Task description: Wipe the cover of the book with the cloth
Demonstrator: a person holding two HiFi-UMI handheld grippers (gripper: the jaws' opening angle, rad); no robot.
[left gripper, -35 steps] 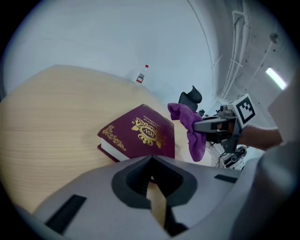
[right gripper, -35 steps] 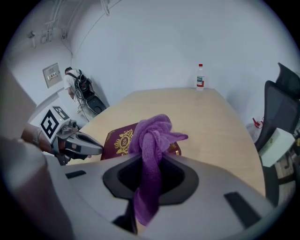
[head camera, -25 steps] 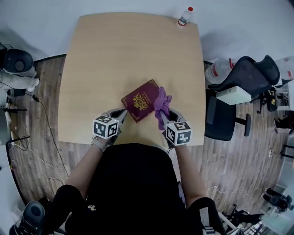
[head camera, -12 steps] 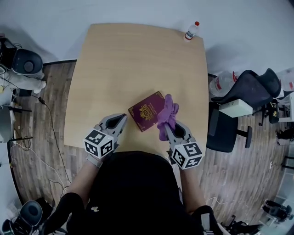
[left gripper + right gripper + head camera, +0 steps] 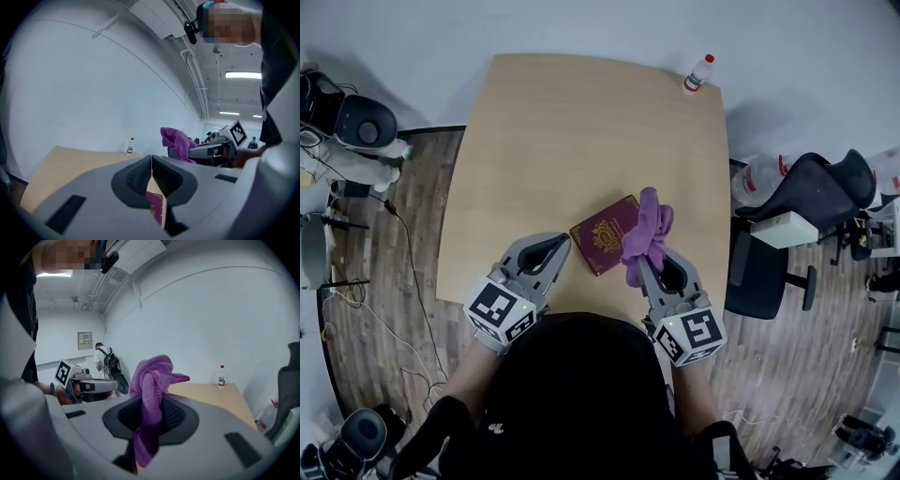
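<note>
Your right tool (image 5: 643, 266) grips the cloth (image 5: 645, 228); left tool (image 5: 562, 246) is closed, empty. Lower cloth flat onto the book (image 5: 602, 234), steady its corner, wipe evenly.

Maroon, gold-crested book (image 5: 602, 236) left of grey right gripper (image 5: 643, 267); purple cloth (image 5: 645, 230) in its jaws; black-and-white marker cube; pale wood table (image 5: 572, 122) beneath.

Bright, even indoor light; ceiling strip light (image 5: 241, 75) glares at upper right; fisheye bending, dark corners throughout.
</note>
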